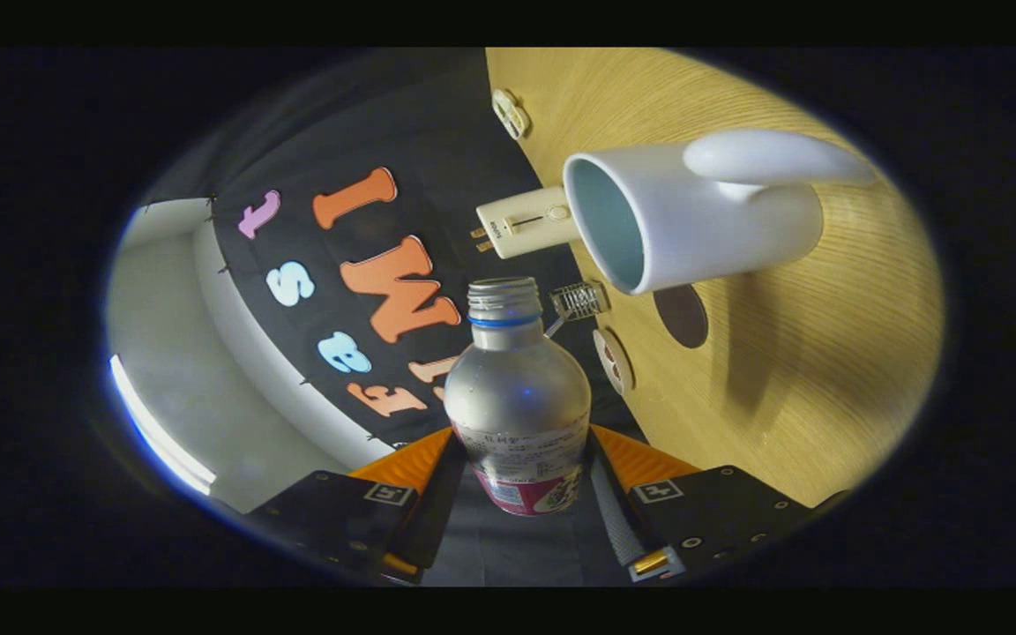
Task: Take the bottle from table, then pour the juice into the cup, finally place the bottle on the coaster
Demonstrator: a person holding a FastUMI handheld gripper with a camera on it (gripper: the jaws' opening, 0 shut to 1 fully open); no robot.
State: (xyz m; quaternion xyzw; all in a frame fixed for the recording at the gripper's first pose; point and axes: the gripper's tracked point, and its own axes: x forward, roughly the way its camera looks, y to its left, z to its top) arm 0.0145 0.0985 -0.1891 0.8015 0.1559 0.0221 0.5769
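Fingers (521, 476) clamped on bottle (519, 397), one on each side of its lower body, both pressing label zone. Bottle clear, uncapped, blue ring under threaded neck, open mouth aimed ahead, away from fingers. View rolled hard: wooden counter (790, 370) stands like wall beside bottle. White cup (693, 216) beyond bottle mouth, rim facing bottle, pale blue inside, handle toward camera. Dark round coaster (682, 316) on counter near cup. Cream plug-like device (526, 222) behind cup rim. Small wire spring (578, 302) just past bottle neck.
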